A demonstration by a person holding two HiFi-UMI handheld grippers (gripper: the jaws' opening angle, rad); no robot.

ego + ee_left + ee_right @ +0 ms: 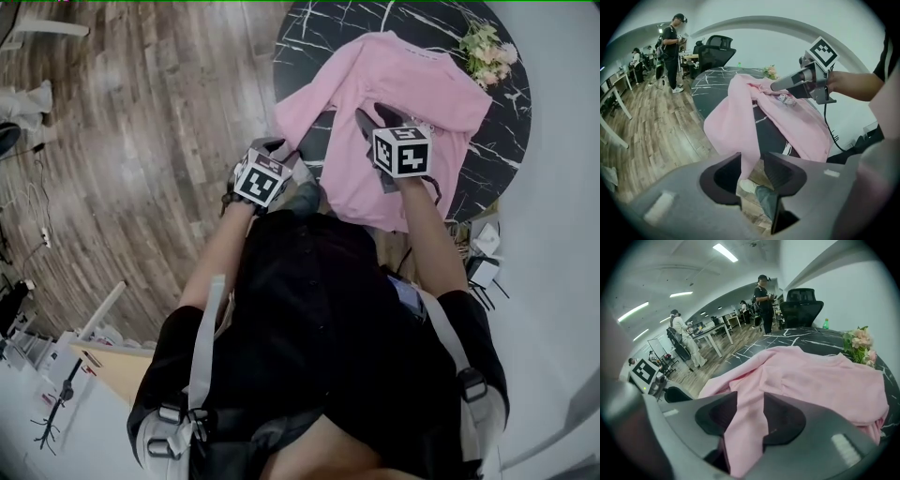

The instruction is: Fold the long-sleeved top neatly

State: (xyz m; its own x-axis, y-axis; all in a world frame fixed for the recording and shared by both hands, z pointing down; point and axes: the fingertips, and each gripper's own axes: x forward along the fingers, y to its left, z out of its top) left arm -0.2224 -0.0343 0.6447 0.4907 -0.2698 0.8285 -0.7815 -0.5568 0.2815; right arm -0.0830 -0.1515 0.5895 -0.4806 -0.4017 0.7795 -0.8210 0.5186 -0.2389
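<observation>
Fingers (783, 173) of the left gripper (752, 163) stand apart around what looks like a sleeve (740, 133) dangling off the table (708, 89), not pinching it. The right gripper (750, 416) is equally slack, with pink cloth lying loose in its gap. I'd guess both are positioned for a first fold. The pink long-sleeved top (417, 84) lies rumpled on that round black marble table, beside flowers (487, 49). From above, marker cubes (401, 150) hide the fingers, and the person (319, 309) blocks the near hem.

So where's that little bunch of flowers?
In the head view the flowers sit at the upper right rim of the round black table, right beside the pink top lying on it.
</observation>
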